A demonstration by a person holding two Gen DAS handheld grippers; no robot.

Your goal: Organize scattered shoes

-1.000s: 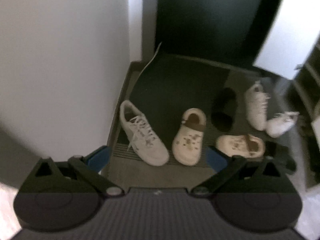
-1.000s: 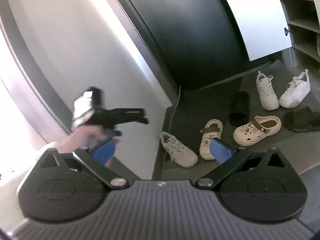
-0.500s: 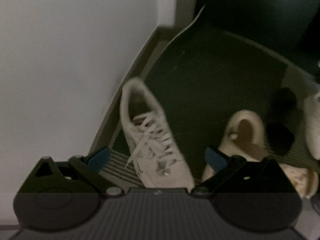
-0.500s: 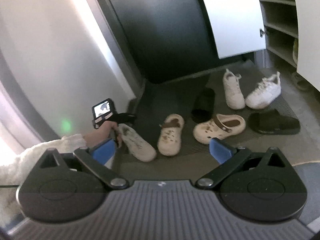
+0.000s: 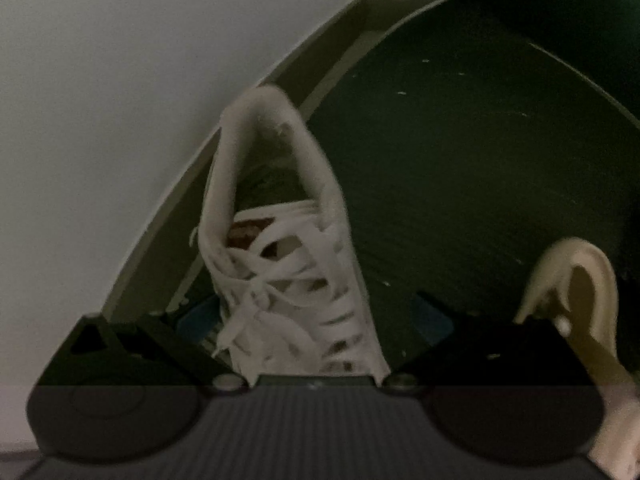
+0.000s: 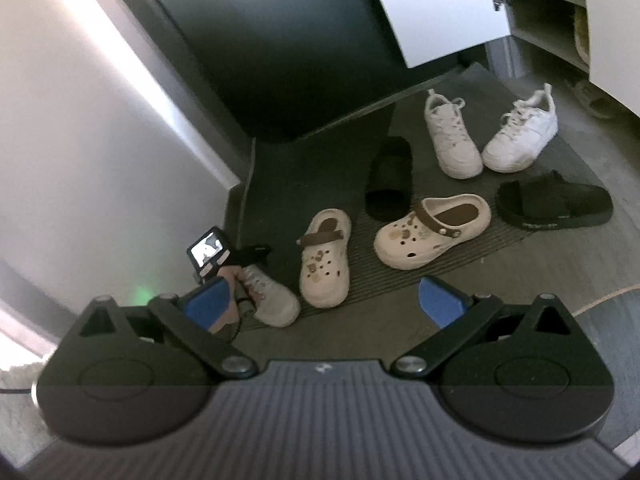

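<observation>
A worn white laced sneaker (image 5: 280, 264) lies on the dark mat, toe toward me. My left gripper (image 5: 316, 320) is open, its blue pads on either side of the sneaker's laced front. In the right wrist view the same sneaker (image 6: 272, 300) shows beside the left gripper body (image 6: 240, 256). My right gripper (image 6: 324, 304) is open and empty, held high above the floor. Two cream clogs (image 6: 324, 260) (image 6: 432, 230), two black slides (image 6: 390, 178) (image 6: 554, 200) and two white sneakers (image 6: 452, 136) (image 6: 520, 136) are scattered on the mat.
A white wall (image 5: 100, 120) runs close along the left of the mat (image 5: 460, 184). A dark door (image 6: 280, 40) stands behind. An open white cabinet door (image 6: 440, 4) and shoe shelves (image 6: 552, 20) are at the far right. One cream clog (image 5: 580, 300) lies right of my left gripper.
My left gripper has dropped close to the white sneaker, which now sits between its open fingers. My right gripper has tilted down, showing more floor.
</observation>
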